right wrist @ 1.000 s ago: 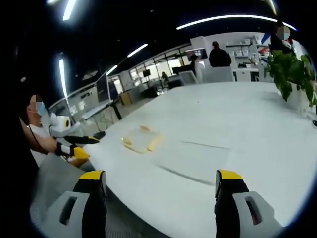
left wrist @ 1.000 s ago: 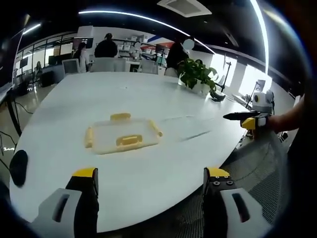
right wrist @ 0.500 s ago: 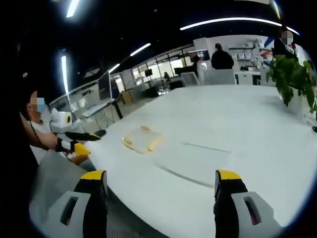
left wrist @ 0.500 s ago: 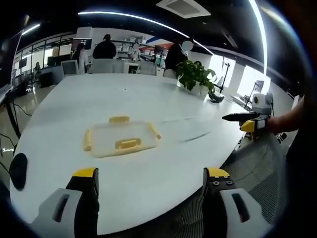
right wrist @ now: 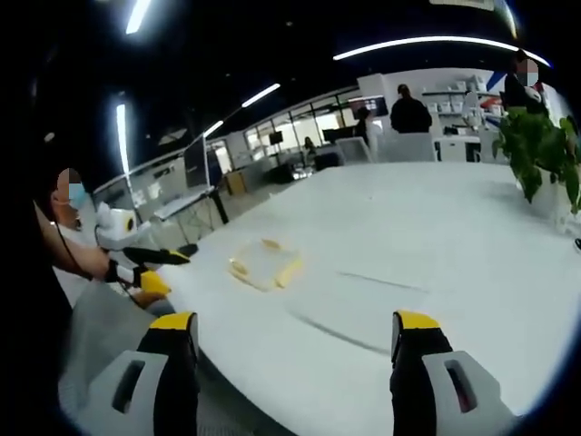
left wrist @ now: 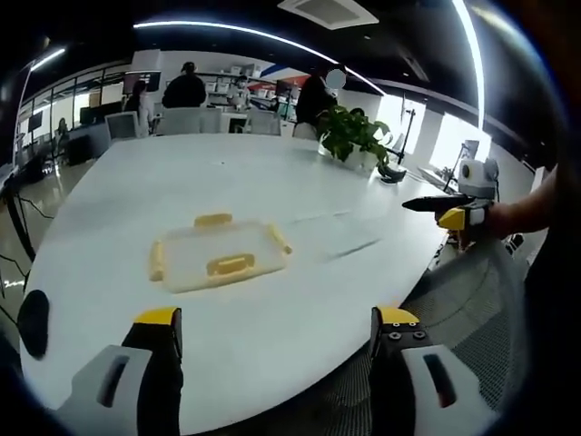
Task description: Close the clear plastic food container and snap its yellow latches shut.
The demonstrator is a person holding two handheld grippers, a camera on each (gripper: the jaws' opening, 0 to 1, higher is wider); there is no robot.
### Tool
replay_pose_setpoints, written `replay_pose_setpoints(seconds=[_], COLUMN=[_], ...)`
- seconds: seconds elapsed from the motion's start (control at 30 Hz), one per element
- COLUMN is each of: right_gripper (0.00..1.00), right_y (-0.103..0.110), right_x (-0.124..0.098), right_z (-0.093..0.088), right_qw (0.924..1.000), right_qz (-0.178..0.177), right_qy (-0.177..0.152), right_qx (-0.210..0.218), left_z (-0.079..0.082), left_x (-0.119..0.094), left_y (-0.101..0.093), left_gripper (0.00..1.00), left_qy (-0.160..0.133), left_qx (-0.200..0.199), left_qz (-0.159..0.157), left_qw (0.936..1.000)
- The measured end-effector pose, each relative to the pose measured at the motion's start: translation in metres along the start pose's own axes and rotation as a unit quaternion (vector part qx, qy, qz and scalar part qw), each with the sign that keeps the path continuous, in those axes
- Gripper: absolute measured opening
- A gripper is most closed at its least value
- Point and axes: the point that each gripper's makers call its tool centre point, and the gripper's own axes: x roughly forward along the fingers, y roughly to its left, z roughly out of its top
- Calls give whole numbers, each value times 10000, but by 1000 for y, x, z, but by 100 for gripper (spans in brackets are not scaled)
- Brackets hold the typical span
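Right now, in the left gripper view, the left gripper [left wrist: 277,331] hangs over the near edge of the white table [left wrist: 272,182], jaws spread wide around nothing. At 12 o'clock of it lies the clear container [left wrist: 218,257], flat, lid on, yellow latches [left wrist: 229,265] showing. A potted plant [left wrist: 352,134] sits at 1 o'clock. Over in the right gripper view, the right gripper [right wrist: 295,341] gapes wide too, holding nothing, container [right wrist: 265,265] well ahead at 11 o'clock.

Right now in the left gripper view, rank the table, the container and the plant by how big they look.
1. Table, largest by far.
2. Container.
3. Plant, a little smaller than the container, but it stands farther from the camera, so that order is unsure.
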Motion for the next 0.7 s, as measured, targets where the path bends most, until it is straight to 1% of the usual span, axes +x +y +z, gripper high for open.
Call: replay_pose_setpoints(seconds=[0.13,0.5,0.7], right_gripper=[88,86,85], right_y=[2,14,19], right_x=[3,16,22], right_z=[7,18,24], right_qw=[10000,9992,9989], right_qz=[36,214,283], right_qy=[-60,-24,-66], right_qx=[-25,-339,-358], left_z=[4,10,12], left_x=[0,1,3], left_y=[4,14,20], left_gripper=[86,85,84], left_qy=[1,126,217], left_qx=[-54,104,258], left_qz=[-39,-180,-258], left_qw=[10000,9997,9991])
